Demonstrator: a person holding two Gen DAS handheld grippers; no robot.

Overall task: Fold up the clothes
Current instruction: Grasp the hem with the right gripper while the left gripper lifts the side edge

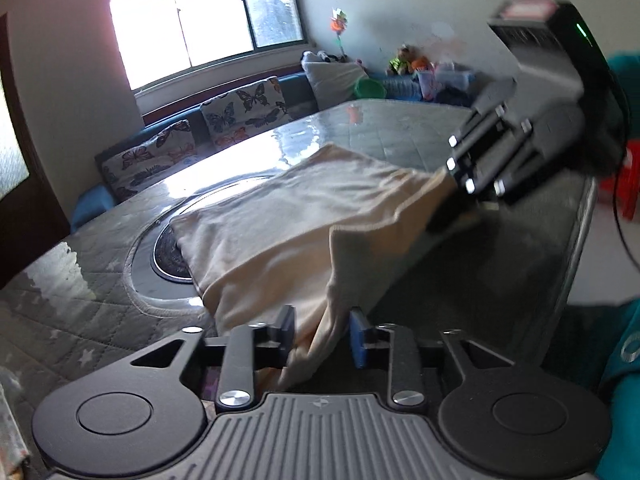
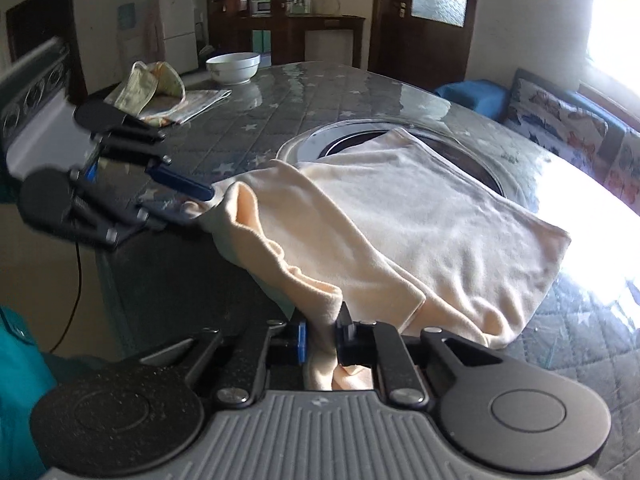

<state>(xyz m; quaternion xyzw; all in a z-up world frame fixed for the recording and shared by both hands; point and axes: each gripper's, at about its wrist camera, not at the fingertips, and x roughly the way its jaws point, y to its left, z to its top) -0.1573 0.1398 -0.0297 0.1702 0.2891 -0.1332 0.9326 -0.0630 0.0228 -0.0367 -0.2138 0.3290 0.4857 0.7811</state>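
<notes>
Left gripper [image 1: 322, 336]: nearest the lens in its own view, its fingers [image 1: 359, 338] closed onto a bunched corner of the cream garment [image 1: 288, 216], cloth pinched between the pads and trailing down below them.
Right gripper [image 2: 322, 336]: likewise clamped on cloth, a rolled hem edge of the same garment caught between its fingers [image 2: 300, 338], a little tail of fabric hanging behind the pads.
Garment position: most of it lies flat on the counter [image 2: 280, 112], partly covering the round inset burner ring [image 2: 320, 142]; the near edge is lifted off the surface and strung between the two grippers.
Key relation: the held edge runs side to side from one gripper to the other, while the body of the cloth stretches away from both sets of fingers toward the far side of the counter. I'd judge a fold would mean carrying that edge forward over the flat part; both hands look about equally placed for it.
Slack: the lifted edge sags and wrinkles in the middle, so it looks loosely held rather than taut.
Other things: a white bowl [image 2: 233, 67] and a pile of patterned cloths [image 2: 160, 92] sit well apart at the far corner; butterfly cushions [image 1: 240, 112] line the bench by the window.
</notes>
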